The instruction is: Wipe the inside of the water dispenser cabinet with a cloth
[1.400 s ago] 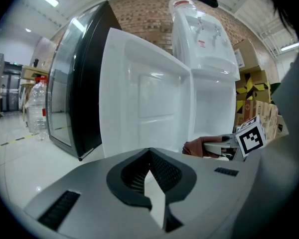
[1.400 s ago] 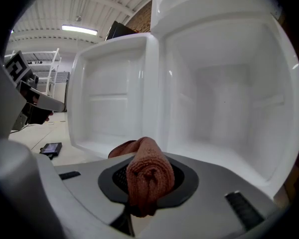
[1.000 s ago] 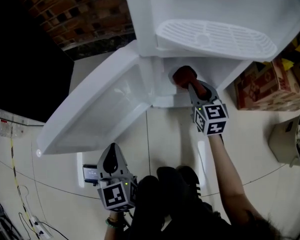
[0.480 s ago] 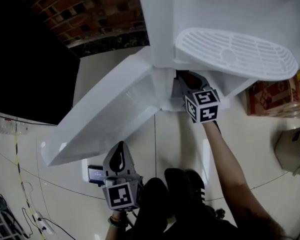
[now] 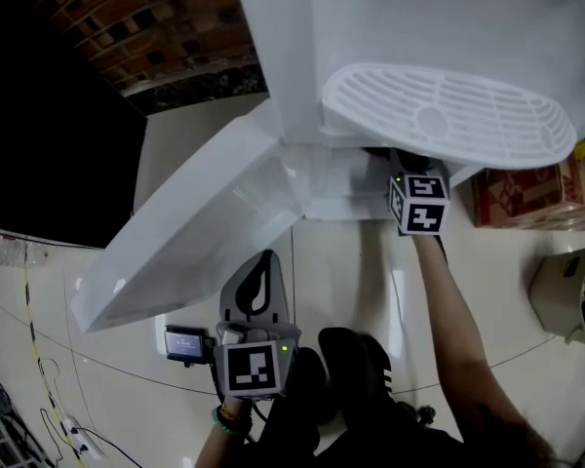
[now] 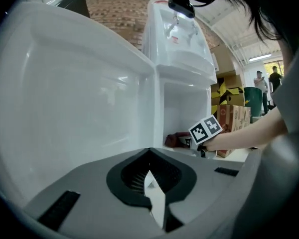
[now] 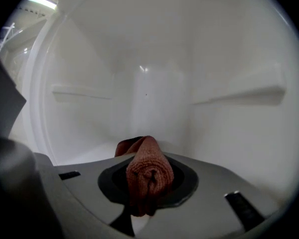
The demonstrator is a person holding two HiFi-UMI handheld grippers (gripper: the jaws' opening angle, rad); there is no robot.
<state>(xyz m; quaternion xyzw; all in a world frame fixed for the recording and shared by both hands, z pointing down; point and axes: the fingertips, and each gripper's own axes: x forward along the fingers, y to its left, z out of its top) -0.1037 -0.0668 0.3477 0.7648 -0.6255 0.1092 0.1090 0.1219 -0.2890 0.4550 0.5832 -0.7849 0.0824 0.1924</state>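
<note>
Grey left gripper [image 5: 260,263] and right gripper [image 7: 139,210], each with black-and-white marker cube [image 5: 251,369]; green wristband [image 5: 224,419]; dark shoes [image 5: 356,354].

The water dispenser cabinet [image 7: 154,83] is plain white inside, like its door [image 5: 195,232] and slotted drip tray [image 5: 448,110]. The cloth [image 7: 145,168] is rusty red-brown. The left gripper [image 6: 152,195] and right gripper [image 7: 139,218] are grey (each with a cube of black-and-white square markers). The brick wall [image 5: 146,27] is reddish-brown and the floor [image 5: 351,261] is cream tile.
</note>
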